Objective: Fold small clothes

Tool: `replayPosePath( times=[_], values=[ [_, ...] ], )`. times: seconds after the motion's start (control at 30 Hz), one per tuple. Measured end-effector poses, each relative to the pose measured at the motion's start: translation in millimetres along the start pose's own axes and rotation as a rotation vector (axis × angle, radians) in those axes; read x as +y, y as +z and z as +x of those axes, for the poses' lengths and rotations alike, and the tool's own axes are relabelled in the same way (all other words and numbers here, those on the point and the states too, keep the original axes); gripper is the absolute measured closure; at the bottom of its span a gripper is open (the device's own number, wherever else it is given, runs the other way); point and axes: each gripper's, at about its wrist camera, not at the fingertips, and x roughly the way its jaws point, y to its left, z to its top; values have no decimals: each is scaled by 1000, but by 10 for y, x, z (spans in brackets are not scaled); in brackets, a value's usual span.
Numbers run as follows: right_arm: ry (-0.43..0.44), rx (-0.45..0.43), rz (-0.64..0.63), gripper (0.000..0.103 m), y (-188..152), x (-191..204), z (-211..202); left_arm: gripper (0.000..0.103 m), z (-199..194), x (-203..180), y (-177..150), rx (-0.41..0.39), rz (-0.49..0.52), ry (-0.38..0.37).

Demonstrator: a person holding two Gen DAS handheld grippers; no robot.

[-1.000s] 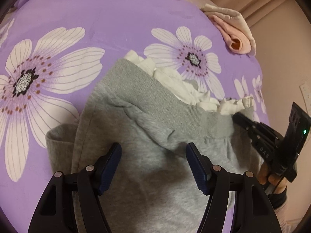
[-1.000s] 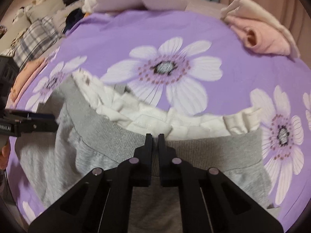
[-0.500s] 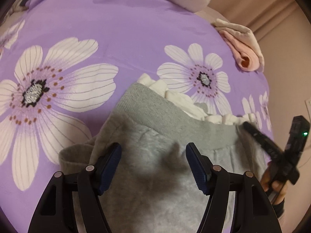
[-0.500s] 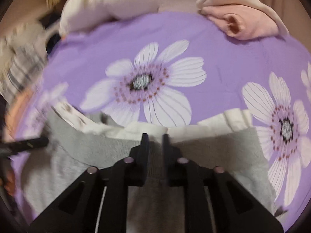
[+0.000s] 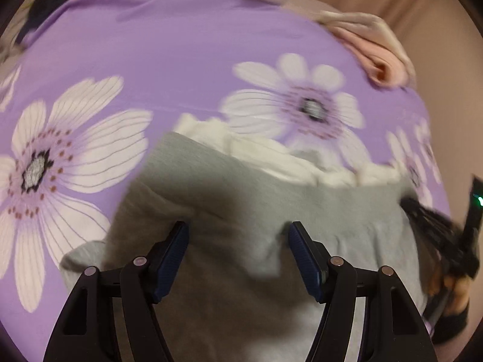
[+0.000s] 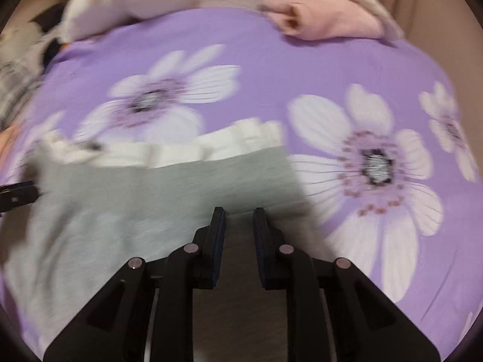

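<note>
A small grey garment [image 5: 241, 211] with a white frilled edge [image 5: 265, 154] lies folded on the purple flowered bedspread [image 5: 169, 60]. My left gripper [image 5: 238, 235] is open and hovers over the grey cloth, holding nothing. My right gripper [image 6: 238, 220] is a little open over the garment's [image 6: 151, 205] right side, and the cloth lies flat beneath it. The white frill [image 6: 181, 147] shows along the far edge. The right gripper also shows at the right of the left wrist view [image 5: 434, 229]. The frames are blurred.
A folded pink and cream garment [image 6: 326, 21] lies at the far right of the bed. A white pillow or bundle [image 6: 126, 0] sits at the far left with other clothes beside it. A beige curtain [image 5: 392, 0] hangs behind.
My right gripper has opened slightly and let go of the grey waistband, moving to the garment's right side. The garment has settled flatter. My left gripper stays open and has drawn back a little.
</note>
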Motion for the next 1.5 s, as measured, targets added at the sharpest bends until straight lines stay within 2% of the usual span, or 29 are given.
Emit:
replayPosePath(
  times=[0.13, 0.23, 0.37, 0.47, 0.57, 0.63, 0.7, 0.8, 0.9, 0.97, 1.2, 1.27, 1.37, 1.47, 1.5],
  values=[
    [25, -8, 98, 88, 98, -186, 42, 35, 5, 102, 89, -5, -62, -34],
    [89, -22, 176, 87, 83, -303, -54, 35, -122, 128, 61, -12, -74, -38],
    [53, -84, 115, 74, -108, -247, -450, 35, -451, 127, -167, -36, 0, -59],
    [90, -121, 70, 74, -358, -232, -753, 35, -739, 93, -485, -82, 100, -89],
    [119, -141, 56, 74, -646, -248, -960, 35, -901, 94, -775, -120, 149, -102],
    [119, -155, 46, 77, -868, -248, -1056, 35, -987, 133, -997, -167, 174, -94],
    [91, -152, 32, 87, -1053, -232, -1088, 38, -990, 177, -1164, -188, 192, -62],
    [57, -126, 33, 92, -1275, -264, -1059, 52, -885, 346, -1321, -140, 146, -42],
    [48, -103, 63, 100, -1469, -385, -1020, 54, -873, 431, -1443, -146, 131, -65],
    [83, -100, 111, 103, -1570, -490, -980, 54, -886, 412, -1471, -149, 143, -55],
    [131, -96, 185, 103, -1678, -544, -1043, 53, -1016, 348, -1620, -156, 137, 0],
    [139, -130, 175, 97, -1656, -497, -1154, 53, -1078, 329, -1676, -175, 140, 24],
    [136, -164, 161, 96, -1607, -436, -1238, 53, -1069, 308, -1700, -169, 137, 56],
    [103, -128, 172, 96, -1591, -437, -1117, 53, -1051, 288, -1711, -167, 134, 75],
    [97, -113, 183, 99, -1602, -460, -1074, 53, -1051, 283, -1714, -166, 135, 78]
  ],
)
